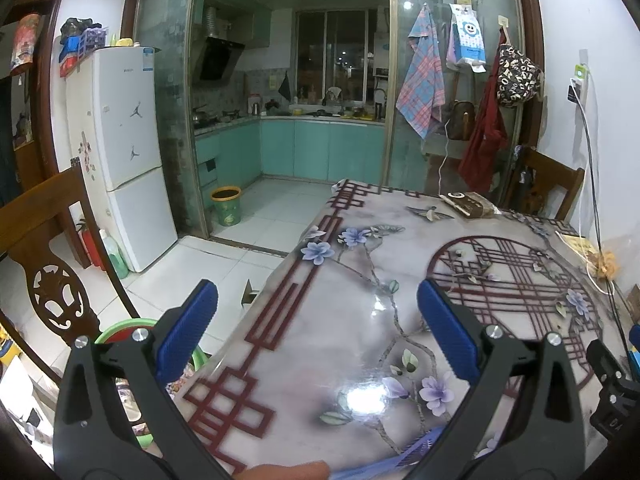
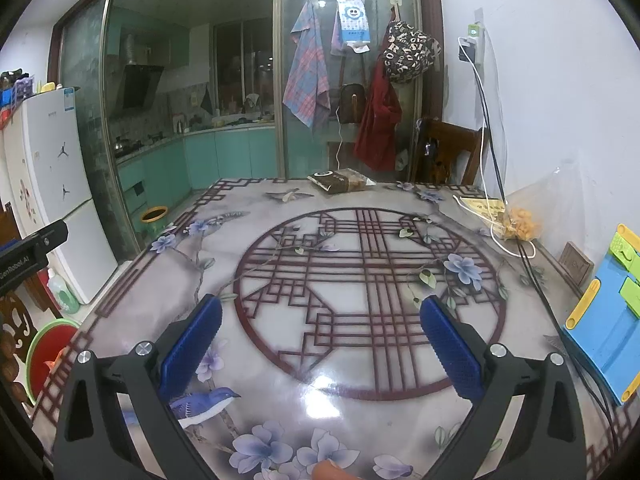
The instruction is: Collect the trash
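Both grippers, left gripper (image 1: 318, 320) and right gripper (image 2: 320, 330), hang wide apart over the flowery table (image 2: 360, 264); a brown snack bag (image 2: 340, 181) lies far away.

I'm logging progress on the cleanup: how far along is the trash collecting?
Nothing looks collected yet. Left gripper and right gripper are open and empty above the table. The brown packet at the far edge and the clear bag remain.

Both wrist views look forward from low above the table (image 2: 280, 360), toward its far edge and the glass-walled kitchen beyond. The left view sits over the table's near left corner, the right view nearer its middle. Both share the snack packet (image 1: 470, 203) (image 2: 340, 181) at the far edge
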The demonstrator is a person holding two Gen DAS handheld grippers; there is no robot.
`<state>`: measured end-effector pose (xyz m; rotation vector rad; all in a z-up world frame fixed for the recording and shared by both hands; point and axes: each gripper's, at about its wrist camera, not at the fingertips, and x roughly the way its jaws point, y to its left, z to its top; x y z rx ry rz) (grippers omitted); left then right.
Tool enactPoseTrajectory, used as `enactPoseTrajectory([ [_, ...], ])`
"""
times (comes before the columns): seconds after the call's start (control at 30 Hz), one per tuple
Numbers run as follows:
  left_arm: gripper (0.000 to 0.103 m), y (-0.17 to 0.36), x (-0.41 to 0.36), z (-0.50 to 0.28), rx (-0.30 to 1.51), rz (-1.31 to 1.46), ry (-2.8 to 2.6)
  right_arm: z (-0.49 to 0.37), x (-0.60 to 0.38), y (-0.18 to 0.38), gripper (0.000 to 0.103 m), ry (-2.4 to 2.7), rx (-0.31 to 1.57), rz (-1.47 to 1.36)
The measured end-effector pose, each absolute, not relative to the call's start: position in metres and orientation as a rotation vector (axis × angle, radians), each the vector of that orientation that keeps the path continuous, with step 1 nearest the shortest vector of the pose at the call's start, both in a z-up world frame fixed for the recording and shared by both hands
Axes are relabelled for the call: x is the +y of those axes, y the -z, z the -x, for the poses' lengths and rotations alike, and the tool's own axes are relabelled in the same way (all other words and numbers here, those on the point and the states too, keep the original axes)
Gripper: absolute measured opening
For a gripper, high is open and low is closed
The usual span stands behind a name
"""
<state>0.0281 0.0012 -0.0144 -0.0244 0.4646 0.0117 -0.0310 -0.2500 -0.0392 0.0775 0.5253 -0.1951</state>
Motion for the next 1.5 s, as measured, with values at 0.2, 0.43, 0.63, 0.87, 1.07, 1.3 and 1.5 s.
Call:
enactPoseTrajectory([
  [0.2,0.098,0.014,0.001,-0.028,0.465,0.026,-0.013,0.031,-0.25,0.043,0.096,0.193,0.534,-0.074],
  [0.43,0.098,0.014,0.0,-0.028,0.478,0.032,-0.004,0.03,-0.25,0.044,0.096,0.193,0.537,-0.075],
  [0.63,0.098,0.014,0.0,-0.029,0.481,0.02,0.002,0.03,-0.254,0.052,0.096,0.197,0.549,-0.059],
  [0.87,0.098,0.018,-0.002,-0.032,0.495,0.023,0.006,0.03,-0.269,0.063,0.096,0.221,0.586,-0.055],
  [1.07,0.098,0.021,-0.007,-0.034,0.505,0.016,0.017,0.031,-0.28,0.069,0.096,0.232,0.607,-0.063],
  [1.3,0.098,0.042,-0.017,-0.049,0.609,0.015,0.057,0.028,-0.31,0.091,0.096,0.261,0.688,-0.075],
  [1.5,0.098,0.097,-0.037,-0.086,0.737,-0.075,0.036,0.018,-0.388,0.121,0.096,0.484,0.765,-0.073],
])
